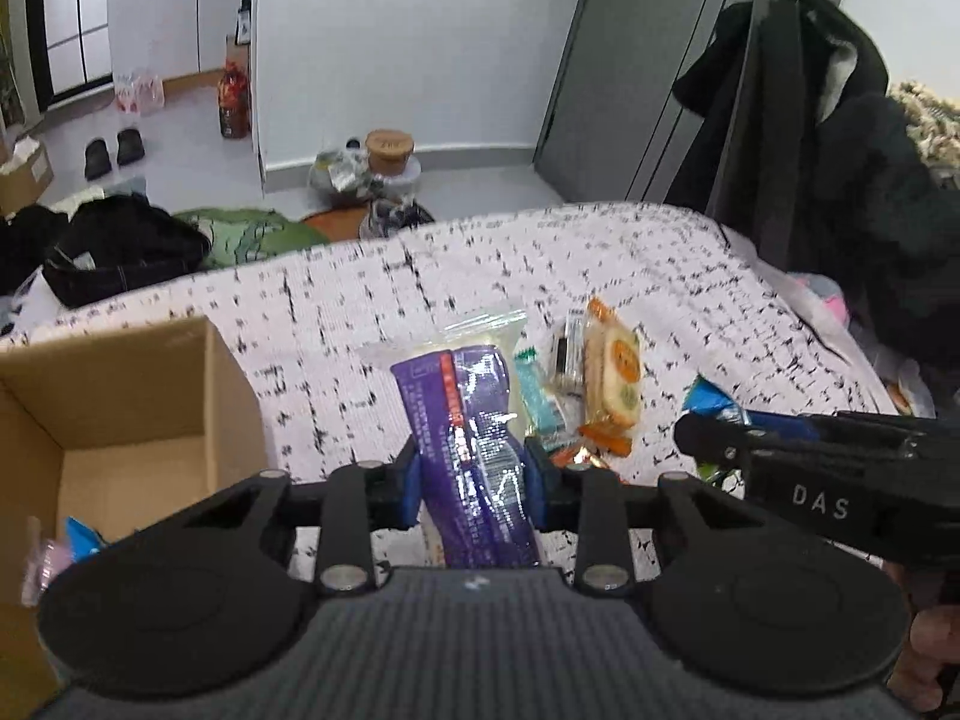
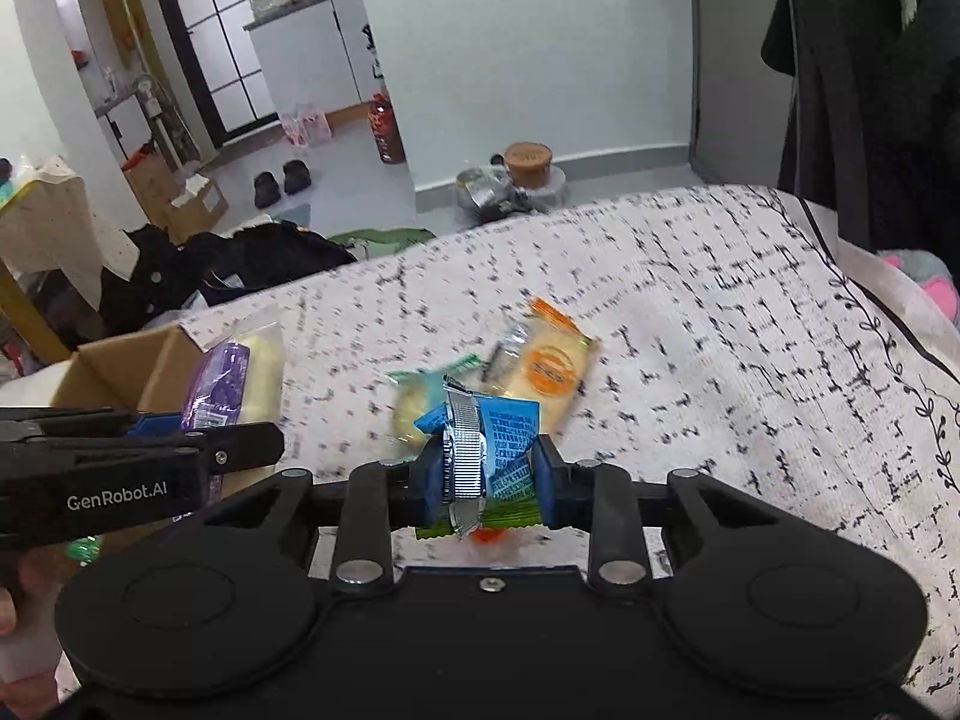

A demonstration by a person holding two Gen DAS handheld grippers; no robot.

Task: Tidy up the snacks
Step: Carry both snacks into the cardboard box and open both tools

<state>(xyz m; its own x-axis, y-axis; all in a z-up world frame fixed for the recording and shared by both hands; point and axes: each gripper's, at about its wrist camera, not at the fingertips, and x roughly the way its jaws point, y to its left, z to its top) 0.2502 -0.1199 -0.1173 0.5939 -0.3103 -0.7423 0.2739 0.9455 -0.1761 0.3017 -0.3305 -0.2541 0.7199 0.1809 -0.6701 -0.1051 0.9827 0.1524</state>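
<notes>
Left wrist view: the left gripper [image 1: 474, 468] is clamped on a purple snack packet [image 1: 474, 450] at the centre of the frame, its blue pads pressed against both sides. A cardboard box [image 1: 120, 396] sits open at the left edge, with a blue wrapper [image 1: 81, 537] and a pale pink one lying inside. More snacks — an orange-trimmed cracker pack [image 1: 612, 378] and a green-edged sachet [image 1: 540, 396] — lie on the speckled white cloth [image 1: 690, 276] right of centre.

Right wrist view: the right gripper [image 2: 486, 474] is closed around a blue snack packet [image 2: 498, 450] with a silver crimped seam, held at the lower centre of the frame above the cloth [image 2: 720, 360]. Under it, a green packet [image 2: 510, 519] and something orange-red show, too blurred to identify. The cracker pack [image 2: 546, 372] lies just beyond. At the left edge, the other gripper carries the purple packet [image 2: 216, 384] beside the box [image 2: 156, 366].
</notes>
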